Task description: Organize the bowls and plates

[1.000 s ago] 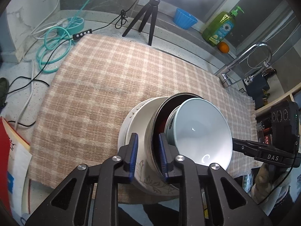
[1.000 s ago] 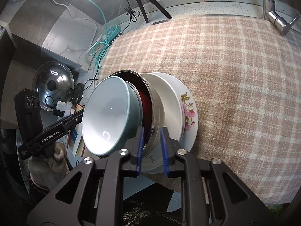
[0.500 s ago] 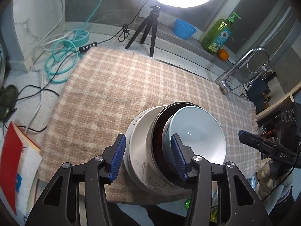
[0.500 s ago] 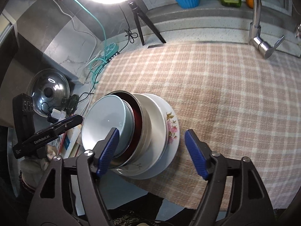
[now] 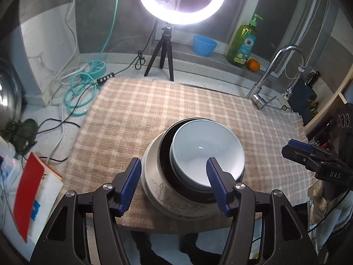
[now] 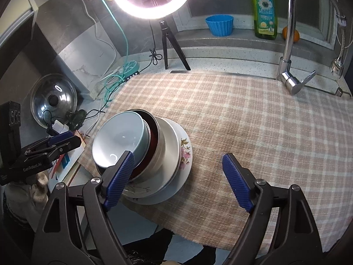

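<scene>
The stack of dishes (image 5: 194,172) sits on the checked cloth (image 5: 176,106), close to the cloth's near edge. From the bottom up it consists of a flowered plate (image 6: 184,154), a white bowl with a leaf print (image 5: 158,187), a metal bowl with a dark red inside (image 6: 154,141) and, nested on top, a pale blue bowl (image 5: 205,150). The left gripper (image 5: 174,183) hangs above the near side of the stack; its jaws are opening, spread to either side of the bowls, and the blue pads press on nothing. The right gripper (image 6: 177,178) is likewise opening — its jaws stand wide, one pad in front of the stack's near rim, the other over bare cloth, with no dish clamped. Behind the cloth stand a ring light on a tripod (image 5: 164,50), a blue cup (image 5: 204,45), a green soap bottle (image 5: 242,42) and an orange (image 5: 253,65); a tap (image 5: 271,75) rises at the right — a pot lid (image 6: 54,101) lies at the left.
</scene>
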Tool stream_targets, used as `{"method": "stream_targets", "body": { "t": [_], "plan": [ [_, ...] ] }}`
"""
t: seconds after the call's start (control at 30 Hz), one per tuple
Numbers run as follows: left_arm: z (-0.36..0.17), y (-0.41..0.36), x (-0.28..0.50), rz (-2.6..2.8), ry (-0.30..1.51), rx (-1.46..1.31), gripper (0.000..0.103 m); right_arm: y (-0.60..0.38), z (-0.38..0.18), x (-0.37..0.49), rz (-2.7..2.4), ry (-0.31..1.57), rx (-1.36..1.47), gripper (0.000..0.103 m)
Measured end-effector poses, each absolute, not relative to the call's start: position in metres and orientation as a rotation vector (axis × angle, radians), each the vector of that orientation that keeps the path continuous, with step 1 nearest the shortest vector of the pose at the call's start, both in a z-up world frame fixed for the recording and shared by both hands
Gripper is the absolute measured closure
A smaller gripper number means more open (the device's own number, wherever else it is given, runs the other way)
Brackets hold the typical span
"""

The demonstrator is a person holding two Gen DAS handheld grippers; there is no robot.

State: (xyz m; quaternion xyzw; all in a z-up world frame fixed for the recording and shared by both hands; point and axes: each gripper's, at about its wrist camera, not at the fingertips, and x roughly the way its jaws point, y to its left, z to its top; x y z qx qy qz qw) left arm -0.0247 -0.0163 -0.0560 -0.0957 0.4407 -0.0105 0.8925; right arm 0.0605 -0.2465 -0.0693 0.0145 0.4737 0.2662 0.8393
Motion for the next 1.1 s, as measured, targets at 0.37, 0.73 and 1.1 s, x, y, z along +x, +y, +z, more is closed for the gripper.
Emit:
{"method": "stream_targets", "body": {
  "t": [0.37,0.73,1.1],
  "plan": [
    [-0.043,-0.038,-0.057,0.053,0.849,-0.149,0.031,-0.256,-0.042,0.031,0.561,0.861,-0.048,0.006],
    [-0.042,-0.051,-0.075,0.084,0.829,-0.143,0.030,-0.250,-0.035,0.008,0.610,0.806,-0.134,0.005],
    [-0.042,-0.054,-0.079,0.103,0.825,-0.139,0.030,-0.254,-0.037,0.009,0.620,0.820,-0.104,0.005]
  ]
}}
